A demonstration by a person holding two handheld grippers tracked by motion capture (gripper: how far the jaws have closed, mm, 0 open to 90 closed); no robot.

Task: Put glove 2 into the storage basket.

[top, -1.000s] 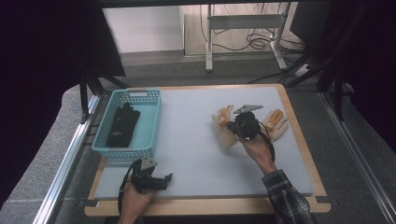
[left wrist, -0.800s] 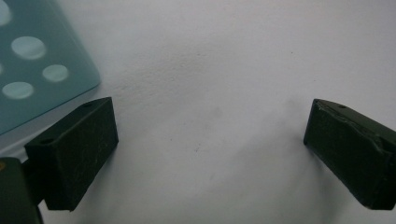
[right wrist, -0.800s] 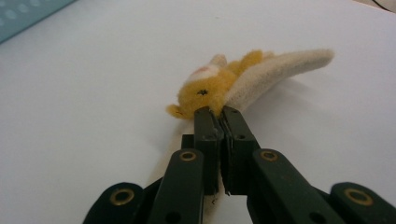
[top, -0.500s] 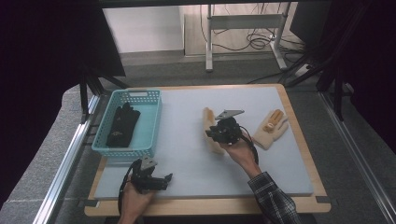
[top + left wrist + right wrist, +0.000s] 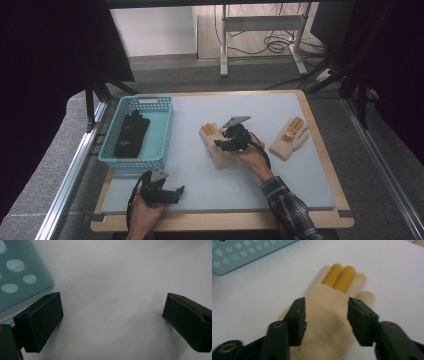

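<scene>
- Pale grey matting [image 5: 200, 180] covered a wood-edged table, with dark floor and a metal stand's legs beyond its far edge.
- Toward ten o'clock on the mat sat a teal basket [image 5: 161, 131] holding a black glove [image 5: 131, 134].
- Near the middle lay a cream glove [image 5: 216, 146] with yellow fingers, flat on the mat, fingers pointing to about eleven o'clock.
- Over its cuff end hovered the right gripper [image 5: 223, 144]; its jaws had just been opening, and in the right gripper view [image 5: 326, 320] they stood either side of the glove's palm [image 5: 329, 315] without pinching it.
- A second cream glove [image 5: 290, 139] lay well apart at three o'clock.
- At seven o'clock, near the front edge, the left gripper [image 5: 176, 194] rested with jaws spread wide over bare mat [image 5: 112, 312], nothing between them, just beside the basket's corner [image 5: 22, 277].
</scene>
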